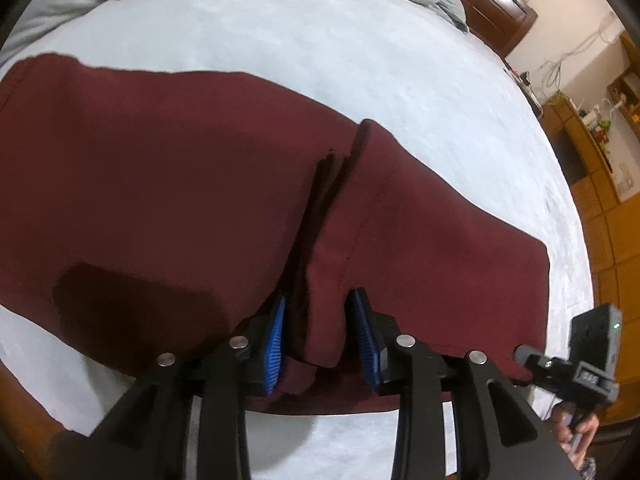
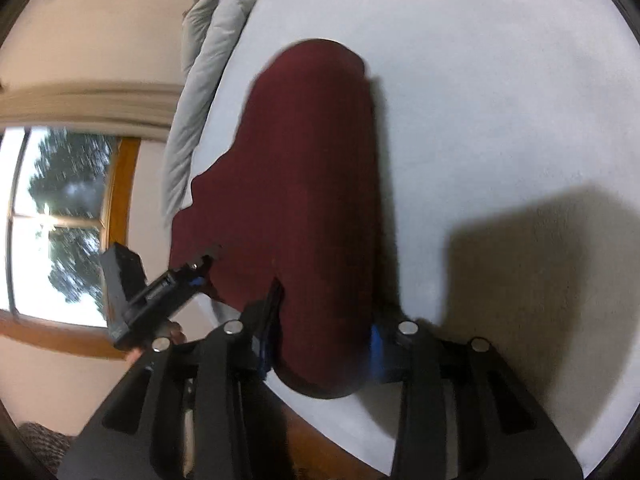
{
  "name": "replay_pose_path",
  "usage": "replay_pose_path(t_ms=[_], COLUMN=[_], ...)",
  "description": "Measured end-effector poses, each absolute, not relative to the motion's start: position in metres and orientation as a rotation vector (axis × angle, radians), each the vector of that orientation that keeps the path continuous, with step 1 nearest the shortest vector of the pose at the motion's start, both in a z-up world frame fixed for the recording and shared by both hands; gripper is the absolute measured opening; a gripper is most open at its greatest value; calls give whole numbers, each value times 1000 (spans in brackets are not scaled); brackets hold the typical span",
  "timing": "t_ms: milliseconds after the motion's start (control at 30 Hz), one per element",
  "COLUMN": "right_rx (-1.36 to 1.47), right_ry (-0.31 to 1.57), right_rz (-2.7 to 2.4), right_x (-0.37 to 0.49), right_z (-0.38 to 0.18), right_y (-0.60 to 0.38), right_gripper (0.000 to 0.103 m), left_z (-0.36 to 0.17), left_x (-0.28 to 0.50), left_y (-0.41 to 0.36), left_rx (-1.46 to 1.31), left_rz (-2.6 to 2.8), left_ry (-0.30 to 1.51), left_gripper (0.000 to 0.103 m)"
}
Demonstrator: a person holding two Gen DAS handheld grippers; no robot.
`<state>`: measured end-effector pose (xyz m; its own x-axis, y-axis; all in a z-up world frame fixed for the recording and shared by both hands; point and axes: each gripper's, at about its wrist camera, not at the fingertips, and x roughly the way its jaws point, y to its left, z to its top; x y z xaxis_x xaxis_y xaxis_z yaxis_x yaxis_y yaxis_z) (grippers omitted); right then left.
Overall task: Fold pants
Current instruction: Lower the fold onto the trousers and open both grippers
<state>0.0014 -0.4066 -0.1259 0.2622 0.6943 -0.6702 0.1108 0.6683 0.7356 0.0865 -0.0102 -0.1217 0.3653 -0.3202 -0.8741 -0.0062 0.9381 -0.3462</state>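
Both grippers holding maroon pants on the bed

The left gripper pinches a hemmed fold; the right gripper clamps the pants, whose long axis stretches away across the pale sheet.

Held the maroon pants bunched between the blue pads of the right gripper, jaws closed on the near end. Stretched away from that gripper across the pale bedsheet. Caught the left gripper at the pants' left edge, pinching cloth. Beyond the pants, a grey duvet; further left, a blurred window.
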Motion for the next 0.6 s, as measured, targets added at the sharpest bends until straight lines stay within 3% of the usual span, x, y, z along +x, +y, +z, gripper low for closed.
replay_pose_path(t_ms=[33, 67, 367, 600], right_rx=[706, 658, 280, 329], right_ry=[1261, 1255, 1045, 1149], right_rz=[434, 416, 315, 286], right_x=[2, 3, 22, 65], right_z=[-116, -108, -16, -66], right_y=[-404, -401, -380, -371], right_gripper=[49, 50, 47, 42], left_z=[-118, -114, -45, -96], left_x=[87, 87, 99, 129], left_y=[-12, -12, -51, -83], left_rx=[-308, -295, -253, -217], left_rz=[-208, -207, -351, -383], left_ry=[1188, 1191, 1035, 1167], left_gripper=[42, 46, 58, 57])
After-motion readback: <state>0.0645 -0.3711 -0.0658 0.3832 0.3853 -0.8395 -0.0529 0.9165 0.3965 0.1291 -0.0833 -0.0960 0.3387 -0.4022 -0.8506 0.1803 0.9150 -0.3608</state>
